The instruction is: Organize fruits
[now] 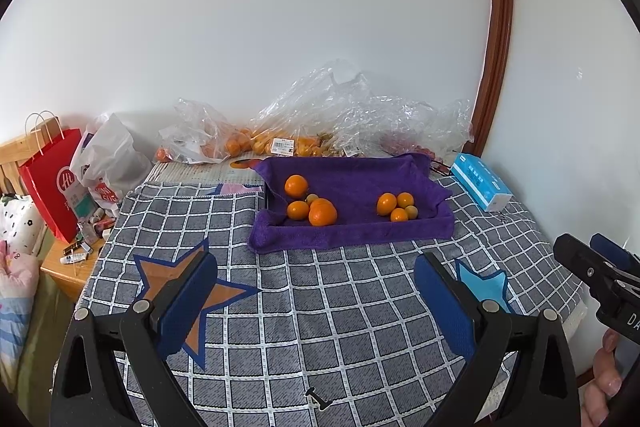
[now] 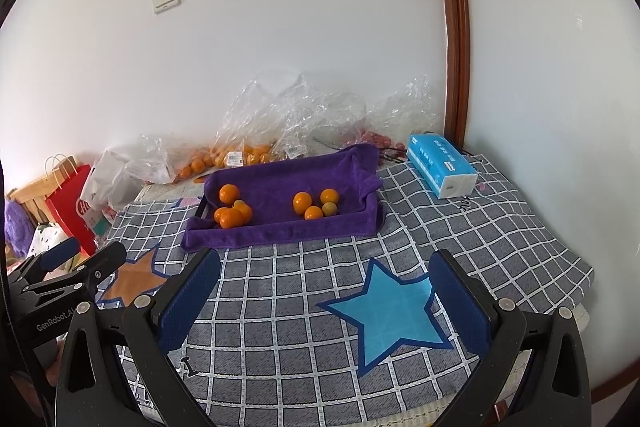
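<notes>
A tray lined with a purple towel (image 1: 360, 183) (image 2: 288, 175) sits on the checked cloth near the wall. In its left part lie several oranges (image 1: 316, 209) (image 2: 231, 211) with one small greenish fruit among them. In its right part lies a second group of small oranges (image 1: 396, 206) (image 2: 314, 205) with one greenish fruit. My left gripper (image 1: 316, 291) is open, empty, well short of the tray above an orange star (image 1: 180, 287). My right gripper (image 2: 324, 291) is also open and empty, over a blue star (image 2: 388, 315); it shows at the right edge of the left wrist view.
Clear plastic bags (image 1: 320, 119) with more oranges lie against the wall behind the tray. A blue tissue pack (image 1: 482, 185) (image 2: 442, 163) sits right of it. A red paper bag (image 1: 50, 179) and a white bag stand at the left by a wooden bedside table.
</notes>
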A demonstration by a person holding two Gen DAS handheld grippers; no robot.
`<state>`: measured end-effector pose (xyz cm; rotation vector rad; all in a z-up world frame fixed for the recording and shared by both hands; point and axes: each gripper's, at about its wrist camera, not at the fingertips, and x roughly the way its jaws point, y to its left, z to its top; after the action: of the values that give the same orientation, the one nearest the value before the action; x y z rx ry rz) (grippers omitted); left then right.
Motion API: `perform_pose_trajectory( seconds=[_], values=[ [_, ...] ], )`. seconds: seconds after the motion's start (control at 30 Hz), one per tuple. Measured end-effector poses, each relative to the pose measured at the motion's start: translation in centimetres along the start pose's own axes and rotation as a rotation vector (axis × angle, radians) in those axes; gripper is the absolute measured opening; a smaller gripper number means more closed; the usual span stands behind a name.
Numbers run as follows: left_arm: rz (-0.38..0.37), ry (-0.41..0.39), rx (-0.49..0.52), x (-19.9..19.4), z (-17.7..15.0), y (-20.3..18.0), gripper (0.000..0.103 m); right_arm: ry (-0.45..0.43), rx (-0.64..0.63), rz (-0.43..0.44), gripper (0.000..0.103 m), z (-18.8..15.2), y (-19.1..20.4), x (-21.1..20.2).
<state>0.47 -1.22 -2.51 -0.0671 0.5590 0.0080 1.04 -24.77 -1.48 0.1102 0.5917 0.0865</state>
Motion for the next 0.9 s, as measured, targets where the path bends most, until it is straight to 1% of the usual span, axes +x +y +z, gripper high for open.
perform_pose_trajectory(
  seconds=[0.9],
  values=[
    [0.003, -0.008, -0.001, -0.32, -0.02, -0.27, 0.099, -0.004, 0.006, 0.003, 0.103, -0.08, 0.12, -0.29]
  ],
)
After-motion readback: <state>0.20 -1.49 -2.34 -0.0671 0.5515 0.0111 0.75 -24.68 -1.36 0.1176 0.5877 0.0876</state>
